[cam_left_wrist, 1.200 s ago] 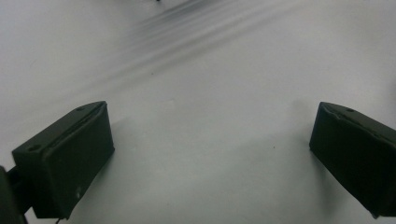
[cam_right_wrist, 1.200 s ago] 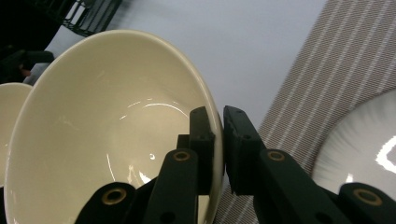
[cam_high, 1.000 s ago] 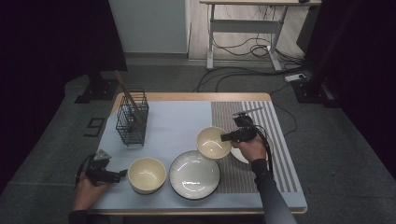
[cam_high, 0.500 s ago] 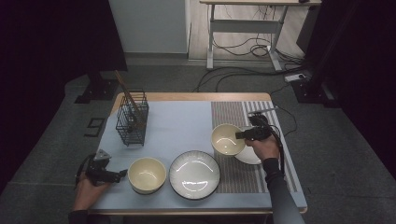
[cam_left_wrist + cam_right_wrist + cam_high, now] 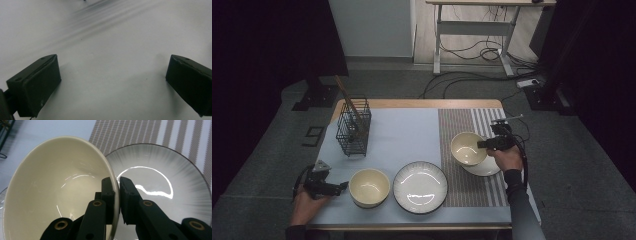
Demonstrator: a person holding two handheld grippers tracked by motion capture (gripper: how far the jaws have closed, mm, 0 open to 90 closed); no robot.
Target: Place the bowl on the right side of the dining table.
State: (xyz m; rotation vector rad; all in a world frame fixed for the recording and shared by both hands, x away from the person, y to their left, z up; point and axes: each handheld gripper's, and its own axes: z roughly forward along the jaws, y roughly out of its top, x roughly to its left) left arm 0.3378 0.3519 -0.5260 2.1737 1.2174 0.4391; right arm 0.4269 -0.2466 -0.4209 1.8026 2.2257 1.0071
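High cam overhead; gripper cams close; share bowl (image 5: pixel 468 148).

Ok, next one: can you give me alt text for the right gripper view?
The right gripper is shut on the rim of a cream bowl, one black jaw inside the bowl and one outside. Beyond the bowl's rim lies a small plate with grey ray lines, on a brown-and-white striped mat.

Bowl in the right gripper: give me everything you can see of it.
The bowl is cream, glossy, ceramic-looking, round, deep and empty. The right gripper pinches its rim, one of the fingers inside, the other outside. It tilts, held over a small ribbed white plate with a dark edge, on the striped mat at the table's right. Whether its base touches that plate I cannot tell.
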